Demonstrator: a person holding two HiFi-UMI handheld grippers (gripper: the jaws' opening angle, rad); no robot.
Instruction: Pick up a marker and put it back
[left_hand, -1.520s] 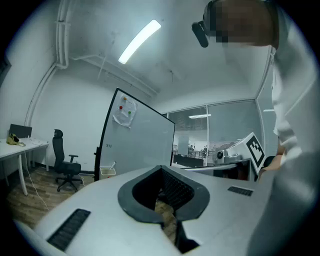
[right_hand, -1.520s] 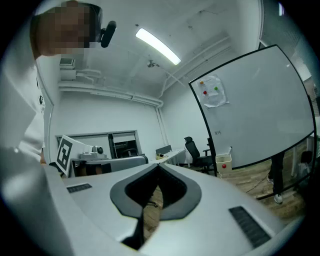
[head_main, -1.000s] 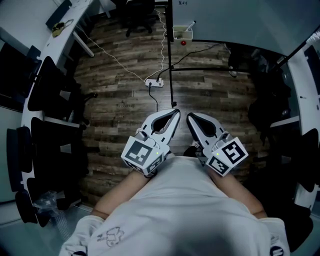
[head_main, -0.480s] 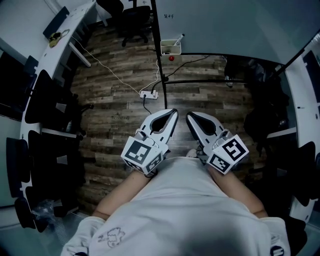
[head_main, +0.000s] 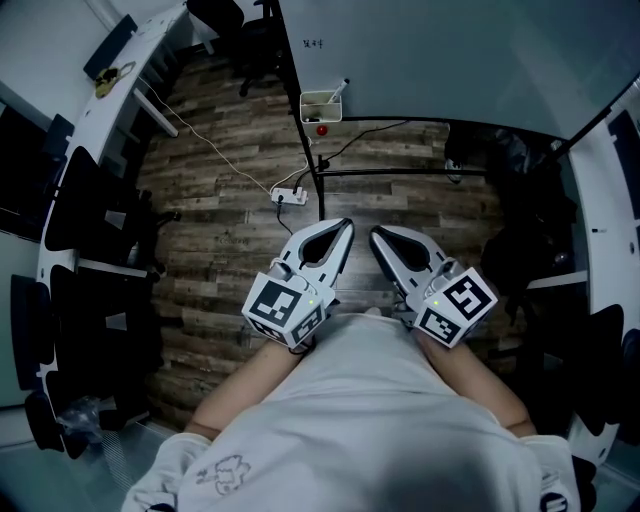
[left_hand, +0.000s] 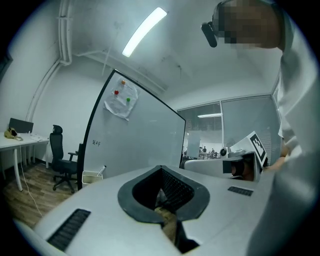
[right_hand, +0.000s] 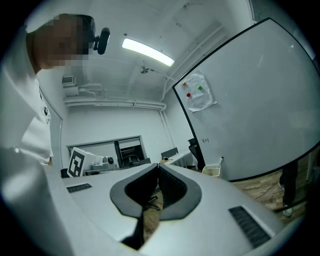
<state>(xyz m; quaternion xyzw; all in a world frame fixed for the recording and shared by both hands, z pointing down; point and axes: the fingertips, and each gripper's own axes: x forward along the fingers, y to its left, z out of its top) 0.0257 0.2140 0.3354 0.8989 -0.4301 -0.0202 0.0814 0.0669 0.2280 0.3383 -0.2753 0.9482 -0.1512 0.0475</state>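
Jaws on the left gripper (head_main: 345, 225) meet at the tips with nothing between them, and it is held close to the person's body, probably because no reach has begun. Ahead across the wooden floor (head_main: 225, 205), the marker (head_main: 341, 88) leans in a small tray (head_main: 320, 106) at the whiteboard's (head_main: 450, 50) lower left corner; it is too small to tell which end is up. The right gripper (head_main: 375, 232) mirrors the left, jaws closed and empty. Both point towards the board, well apart from the tray.

Brown plank floor (head_main: 230, 200), white tray (head_main: 318, 110)
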